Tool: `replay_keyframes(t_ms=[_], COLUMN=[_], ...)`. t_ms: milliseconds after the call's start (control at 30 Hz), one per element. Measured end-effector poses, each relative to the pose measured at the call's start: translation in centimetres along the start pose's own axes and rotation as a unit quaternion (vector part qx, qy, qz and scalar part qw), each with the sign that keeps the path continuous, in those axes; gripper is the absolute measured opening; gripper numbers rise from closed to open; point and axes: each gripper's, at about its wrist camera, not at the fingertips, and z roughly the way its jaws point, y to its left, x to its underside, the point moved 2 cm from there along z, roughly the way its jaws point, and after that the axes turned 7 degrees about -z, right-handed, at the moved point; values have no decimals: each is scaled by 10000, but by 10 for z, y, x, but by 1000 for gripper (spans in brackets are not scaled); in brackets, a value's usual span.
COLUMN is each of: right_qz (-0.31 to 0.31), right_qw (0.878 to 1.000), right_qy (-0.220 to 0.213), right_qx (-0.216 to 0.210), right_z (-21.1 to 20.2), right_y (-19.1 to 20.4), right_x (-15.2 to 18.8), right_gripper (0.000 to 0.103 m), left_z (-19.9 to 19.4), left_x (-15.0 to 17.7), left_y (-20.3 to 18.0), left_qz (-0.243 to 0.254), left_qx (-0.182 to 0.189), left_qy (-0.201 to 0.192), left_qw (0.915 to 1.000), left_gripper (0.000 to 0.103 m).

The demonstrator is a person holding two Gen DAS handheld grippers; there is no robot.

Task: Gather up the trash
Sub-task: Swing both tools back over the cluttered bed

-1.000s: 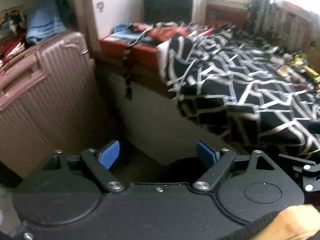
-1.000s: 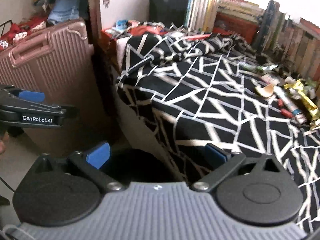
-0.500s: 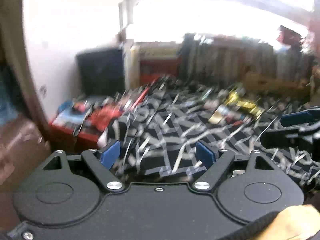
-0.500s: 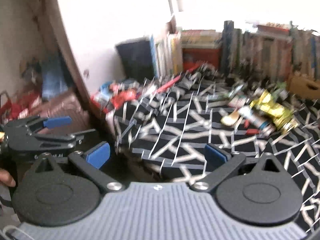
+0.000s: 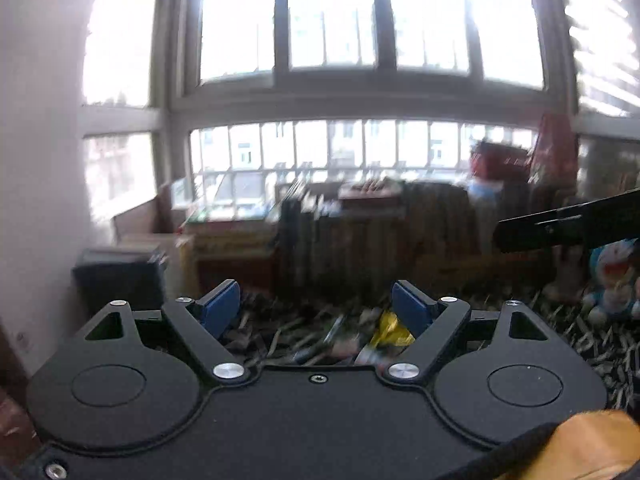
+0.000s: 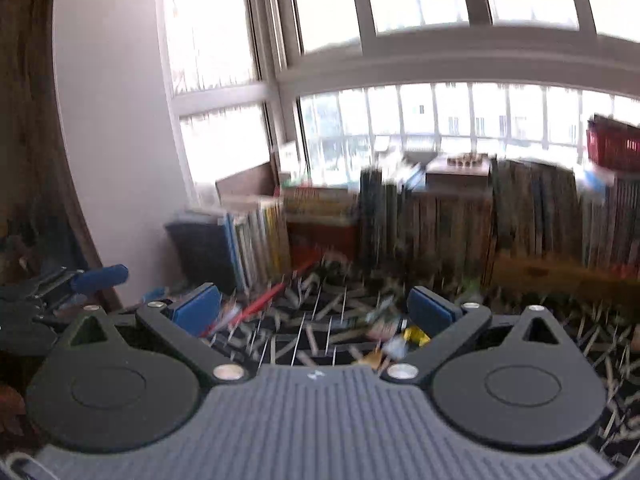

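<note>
Wrappers and other trash lie on a bed with a black-and-white patterned cover point(image 6: 316, 320). A yellow wrapper point(image 5: 390, 330) shows low in the left wrist view, just inside the right finger of my left gripper point(image 5: 316, 308), which is open with nothing between its blue pads. In the right wrist view the same trash pile point(image 6: 394, 338) lies near the right finger of my right gripper point(image 6: 314, 310), also open and holding nothing. Both grippers are above the bed, apart from the trash. The left gripper's blue fingertips point(image 6: 100, 276) show at the left edge of the right wrist view.
A row of books point(image 6: 460, 228) lines the far side of the bed under a large window point(image 5: 340, 40). A dark box point(image 5: 120, 276) stands at the back left. A blue-and-white plush toy point(image 5: 612, 284) sits at the right. A red basket point(image 6: 612, 148) rests on the books.
Both views have swung upward from the suitcase and bed edge to the books and window. The trash has slid to the bottom of each view. Both grippers stay open.
</note>
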Motion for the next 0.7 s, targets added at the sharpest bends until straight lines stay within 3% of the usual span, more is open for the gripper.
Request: replay_keyframes(t_ms=[167,367,533,700], right_qz=[-285,-710,-777,-738], right_qw=[9990,9965,9961,9882], right_qy=[-333,-411,351,1282], right_qx=[97,167,235,389], right_z=[14,64,133,202], right_y=[-25,-62,-101,-139], right_x=[-33,-56,-18,53], right_gripper=[103,103,103,103], left_z=[42,116,202,275], left_x=[-36,-64,-22,50], left_y=[-21,-37,-32,-26], left_qz=[-53,88,-19,-154], left_qx=[154,-67,-298,-391], left_qy=[-282,-501,376,1426], left_qw=[9995,9987,9988,9889], left_gripper=[83,88,88,85])
